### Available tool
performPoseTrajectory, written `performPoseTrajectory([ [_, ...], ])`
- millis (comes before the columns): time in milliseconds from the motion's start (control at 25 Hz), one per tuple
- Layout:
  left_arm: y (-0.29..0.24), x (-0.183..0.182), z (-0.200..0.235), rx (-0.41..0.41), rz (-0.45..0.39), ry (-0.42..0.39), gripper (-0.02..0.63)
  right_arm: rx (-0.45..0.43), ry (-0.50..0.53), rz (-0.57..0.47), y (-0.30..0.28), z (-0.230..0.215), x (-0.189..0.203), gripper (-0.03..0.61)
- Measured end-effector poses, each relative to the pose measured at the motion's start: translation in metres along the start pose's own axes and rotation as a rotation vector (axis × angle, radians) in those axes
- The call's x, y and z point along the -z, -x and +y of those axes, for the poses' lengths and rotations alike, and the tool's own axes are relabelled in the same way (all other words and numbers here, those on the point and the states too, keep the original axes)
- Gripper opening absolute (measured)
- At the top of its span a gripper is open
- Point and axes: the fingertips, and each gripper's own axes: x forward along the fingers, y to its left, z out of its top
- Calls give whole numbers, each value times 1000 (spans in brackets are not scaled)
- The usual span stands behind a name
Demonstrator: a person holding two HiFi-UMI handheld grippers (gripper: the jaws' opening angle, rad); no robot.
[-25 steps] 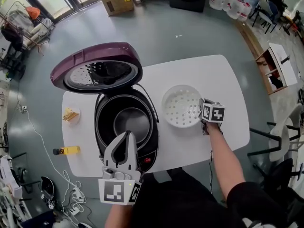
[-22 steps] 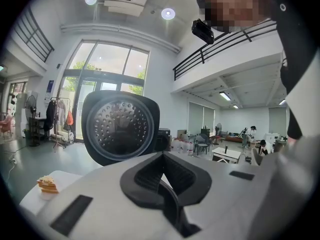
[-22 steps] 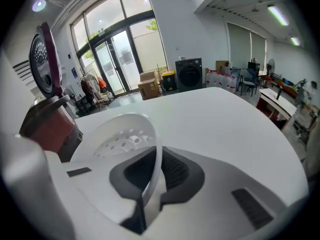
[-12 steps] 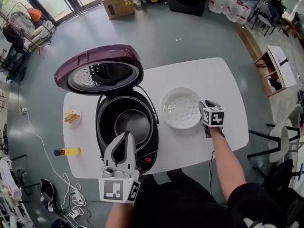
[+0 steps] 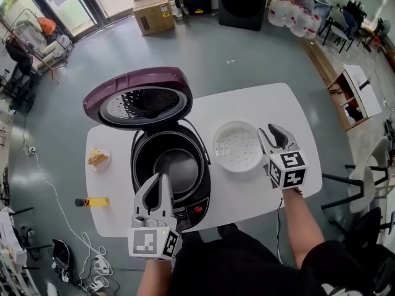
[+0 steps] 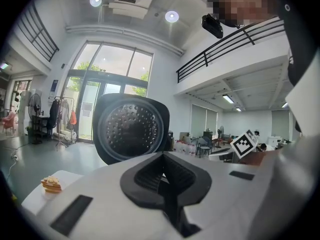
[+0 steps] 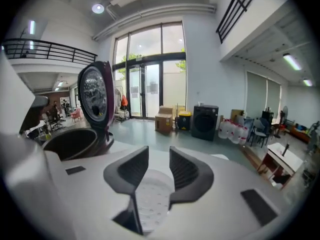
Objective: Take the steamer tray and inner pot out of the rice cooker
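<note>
Bright daylight, sharp, fisheye-warped edges

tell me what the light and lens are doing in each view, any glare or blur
Head view: even daylight, wide-angle bend at the edges, a pale sheen inside the inner pot. Left gripper view: strong fisheye with dark corners, bright windows leave the lid backlit, the shut left claw is soft. Right gripper view: fisheye too, glass doors overbright, steamer tray slightly blurred.

White table (image 5: 259, 103) carries four things. The rice cooker (image 5: 139, 159) sits left of centre, lid up. The white steamer tray (image 5: 237, 145) rests just to its right. Near the left edge, a small plate of food (image 5: 97, 159), and a yellow object (image 5: 92, 201) closer to the person.
</note>
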Motion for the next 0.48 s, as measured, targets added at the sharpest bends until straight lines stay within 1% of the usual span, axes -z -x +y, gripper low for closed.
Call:
performPoseTrajectory([
  [160, 4, 0, 10, -12, -6, -5, 0, -33, 33, -113, 31, 32, -45, 130],
  [280, 11, 2, 21, -25, -4, -7, 0, -58, 75, -167, 50, 62, -68, 127],
  [360, 15, 4, 29, -40, 3, -2, 0, -85, 97, -177, 54, 83, -76, 127],
  [480, 19, 11, 41, -49, 18, 17, 0, -135, 103, -150, 51, 113, -71, 127],
])
